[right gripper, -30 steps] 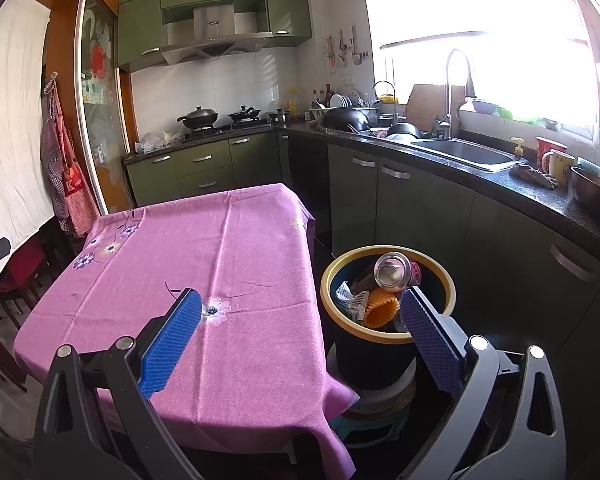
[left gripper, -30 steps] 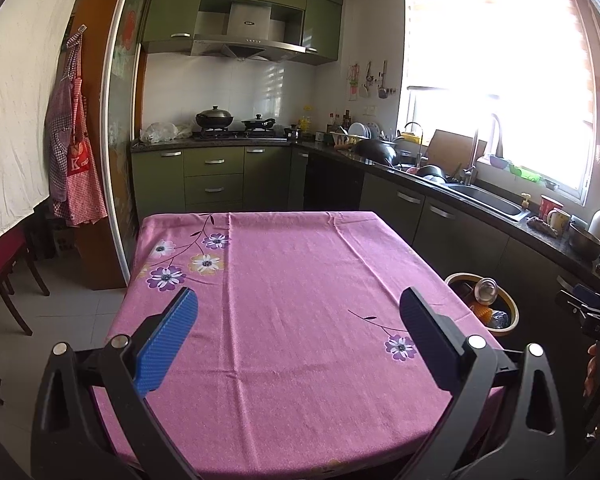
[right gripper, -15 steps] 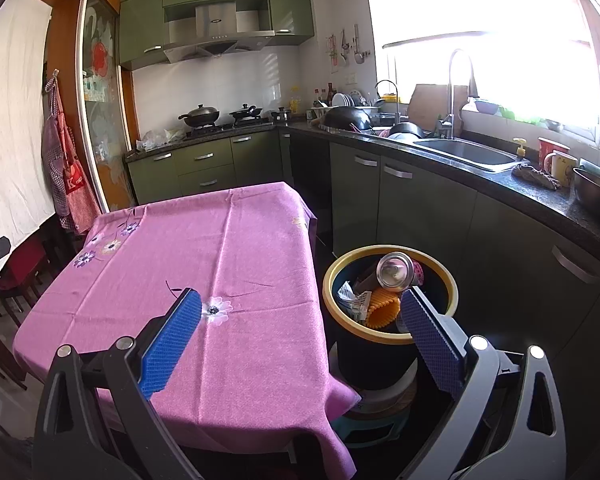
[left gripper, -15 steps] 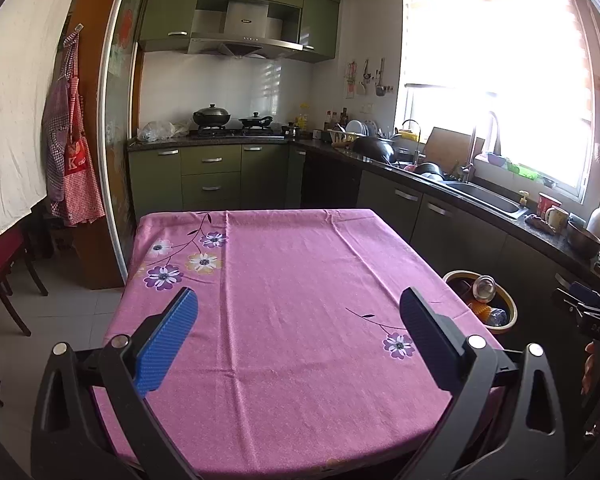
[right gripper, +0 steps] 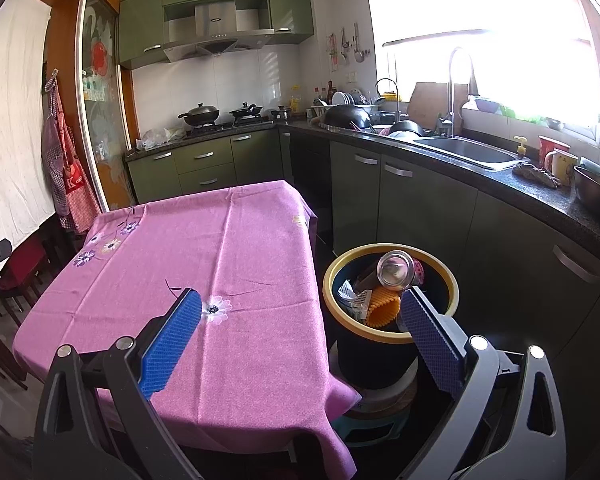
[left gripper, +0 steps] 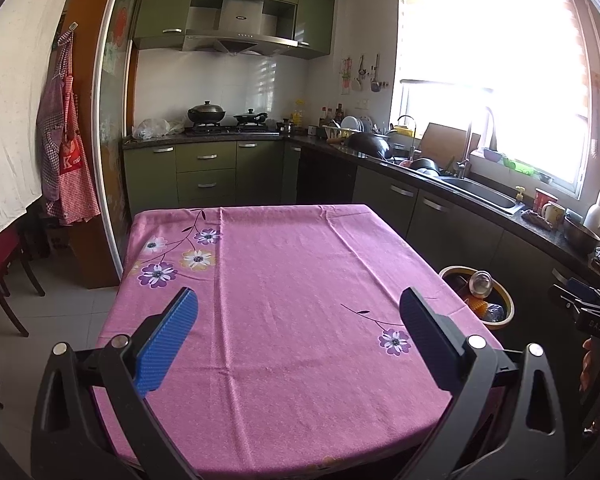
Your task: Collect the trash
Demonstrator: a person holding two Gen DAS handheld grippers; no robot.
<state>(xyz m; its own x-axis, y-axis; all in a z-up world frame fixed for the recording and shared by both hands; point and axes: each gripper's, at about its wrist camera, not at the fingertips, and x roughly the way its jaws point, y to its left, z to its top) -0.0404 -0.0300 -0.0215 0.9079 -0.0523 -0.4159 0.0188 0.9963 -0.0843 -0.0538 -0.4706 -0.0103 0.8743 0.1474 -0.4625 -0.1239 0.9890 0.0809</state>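
Right now both grippers are hanging over the near edge of the table [left gripper: 300,264], its pink flowered cloth [right gripper: 204,264] covering the whole top. The left gripper [left gripper: 298,332] is sitting with its blue pads [left gripper: 168,340] spread wide apart and gripping nothing, looking straight down the cloth toward the far stove counter. The right gripper [right gripper: 300,332] is likewise showing its fingers wide apart and holding nothing; its left pad [right gripper: 172,340] is hovering over the cloth's near right part, and its right pad [right gripper: 432,340] is overlapping the near rim of the bin [right gripper: 448,276].

The bin, dark with a yellow rim, is standing just right of the table, between it and the green cabinets [right gripper: 416,208], raised on a small stool [right gripper: 376,428]. Trash is lying piled in it: a silver can [right gripper: 396,270] on its side at the top, an orange ribbed piece [right gripper: 382,310] below it, and crumpled wrappers [right gripper: 352,298] to the left. In the left view the bin [left gripper: 504,320] is peeking out past the table's right edge, with the can [left gripper: 481,283] showing inside.

Along the right, the sink [right gripper: 468,152] and dishes are crowding the counter under the bright window.
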